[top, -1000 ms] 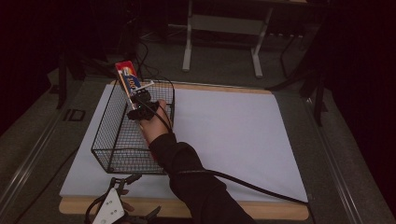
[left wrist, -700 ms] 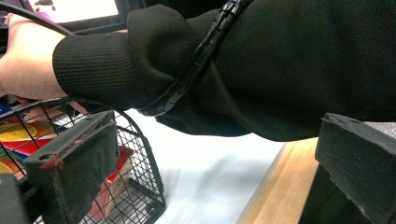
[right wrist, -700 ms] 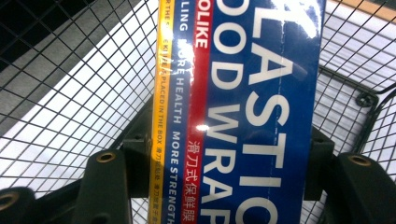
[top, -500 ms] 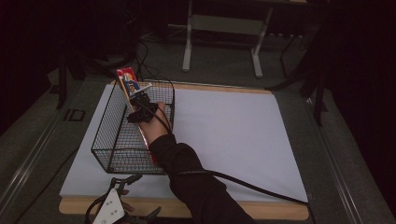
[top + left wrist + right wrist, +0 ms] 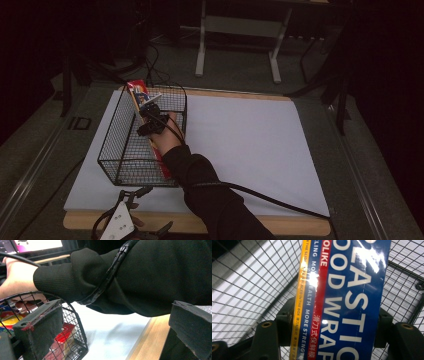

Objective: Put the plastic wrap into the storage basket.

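Lowered into basket, box reads "PLASTIC FOOD WRAP".

Glossy box, wire basket

"PLASTIC FOOD WRAP" in white on the blue plastic wrap box

Black sleeve, black ribbed cable
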The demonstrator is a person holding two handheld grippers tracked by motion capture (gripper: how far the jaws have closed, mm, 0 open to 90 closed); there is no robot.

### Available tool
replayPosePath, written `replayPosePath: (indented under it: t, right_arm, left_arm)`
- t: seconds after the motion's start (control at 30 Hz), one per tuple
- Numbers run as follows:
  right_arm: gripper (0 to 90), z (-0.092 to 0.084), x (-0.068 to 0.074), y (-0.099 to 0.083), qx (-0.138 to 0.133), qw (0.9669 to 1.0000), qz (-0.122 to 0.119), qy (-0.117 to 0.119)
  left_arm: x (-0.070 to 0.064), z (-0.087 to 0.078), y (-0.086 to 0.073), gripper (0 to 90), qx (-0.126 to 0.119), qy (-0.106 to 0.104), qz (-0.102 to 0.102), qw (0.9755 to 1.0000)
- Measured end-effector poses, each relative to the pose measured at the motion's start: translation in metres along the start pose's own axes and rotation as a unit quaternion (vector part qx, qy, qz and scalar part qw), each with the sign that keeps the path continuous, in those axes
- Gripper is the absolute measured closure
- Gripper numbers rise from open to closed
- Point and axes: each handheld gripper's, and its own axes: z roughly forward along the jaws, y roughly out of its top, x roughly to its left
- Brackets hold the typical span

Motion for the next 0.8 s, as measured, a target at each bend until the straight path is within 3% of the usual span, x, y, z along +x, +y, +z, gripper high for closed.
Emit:
replayPosePath:
  t: [0.2,0.8]
  right_arm:
    - [36.1,0.008,-0.003,-0.004,0.014,0.9999,-0.002,0.006]
    - [33.3,0.010,-0.005,-0.005,0.009,0.9998,-0.013,0.012]
  left_arm:
    - [0.000,0.001,0.000,0.2,0.002,-0.002,0.001,1.0000]
    - [0.000,0.001,0.000,0.2,0.002,-0.003,0.001,1.0000]
